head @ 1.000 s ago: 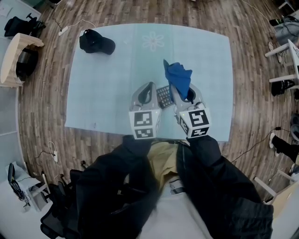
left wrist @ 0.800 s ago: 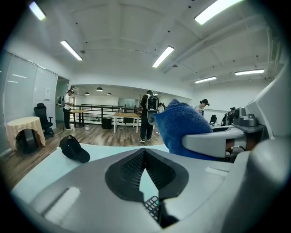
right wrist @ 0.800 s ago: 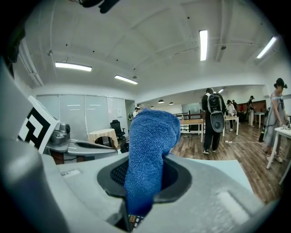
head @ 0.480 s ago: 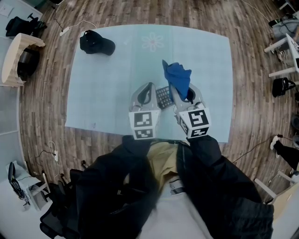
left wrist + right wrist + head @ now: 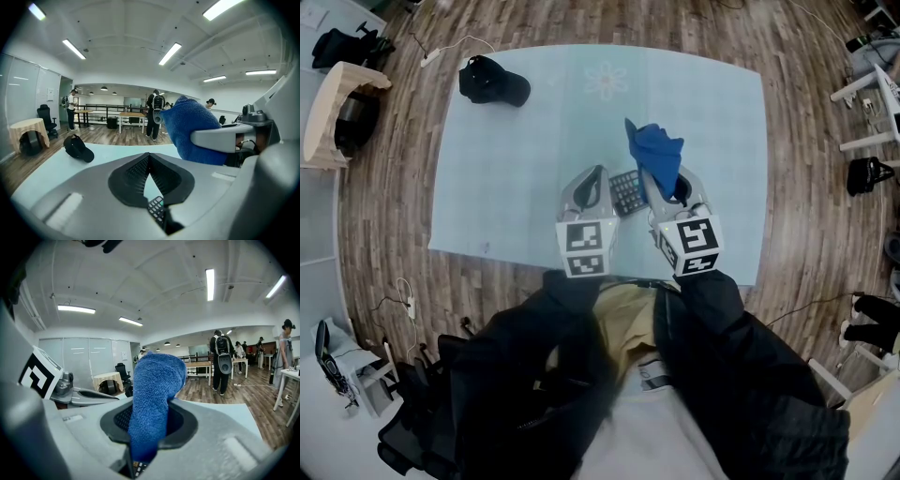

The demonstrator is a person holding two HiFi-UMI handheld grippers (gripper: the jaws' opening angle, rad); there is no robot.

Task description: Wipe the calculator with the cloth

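Note:
A dark calculator [image 5: 627, 192] lies on the pale blue table cover [image 5: 516, 169], between my two grippers. My right gripper [image 5: 667, 187] is shut on a blue cloth [image 5: 656, 155], which stands up out of its jaws. In the right gripper view the cloth [image 5: 152, 390] fills the gap, and calculator keys [image 5: 136, 469] show just below it. My left gripper [image 5: 597, 174] sits at the calculator's left edge. Its fingertips [image 5: 149, 158] meet with nothing between them. Through the gap lower down I see the calculator [image 5: 157, 206].
A black cap [image 5: 492, 84] lies at the cover's far left corner, also in the left gripper view [image 5: 78, 147]. A beige round stand [image 5: 333, 108] is on the wooden floor to the left. Chairs and desks stand to the right, and people stand far off.

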